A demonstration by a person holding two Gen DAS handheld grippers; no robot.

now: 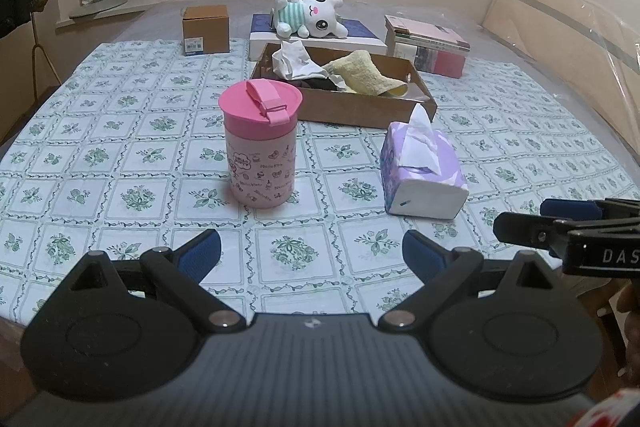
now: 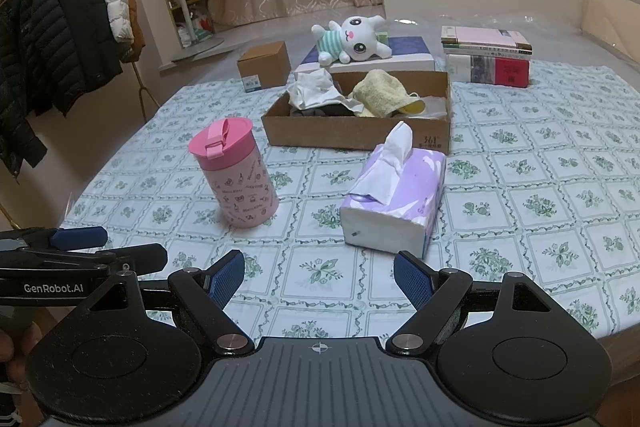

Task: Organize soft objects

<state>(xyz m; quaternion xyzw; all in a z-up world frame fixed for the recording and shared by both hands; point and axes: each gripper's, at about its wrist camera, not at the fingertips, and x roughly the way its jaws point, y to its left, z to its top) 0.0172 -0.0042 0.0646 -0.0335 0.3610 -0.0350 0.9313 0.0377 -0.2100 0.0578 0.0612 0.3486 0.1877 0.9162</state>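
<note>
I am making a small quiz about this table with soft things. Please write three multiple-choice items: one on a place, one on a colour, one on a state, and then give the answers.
1. Where does the plush toy lie?
A. inside the cardboard tray
B. on the flat blue and white box behind the tray
C. on the stack of books

2. What colour is the cup lid?
A. pink
B. green
C. yellow

3. How does the right gripper stand?
A. shut on the tissue pack
B. shut on nothing
C. open and empty

Answers: 1 B, it rests on the flat box beyond the cardboard tray. 2 A, the lid is pink. 3 C, its pads stand apart, short of the tissue pack.
</note>
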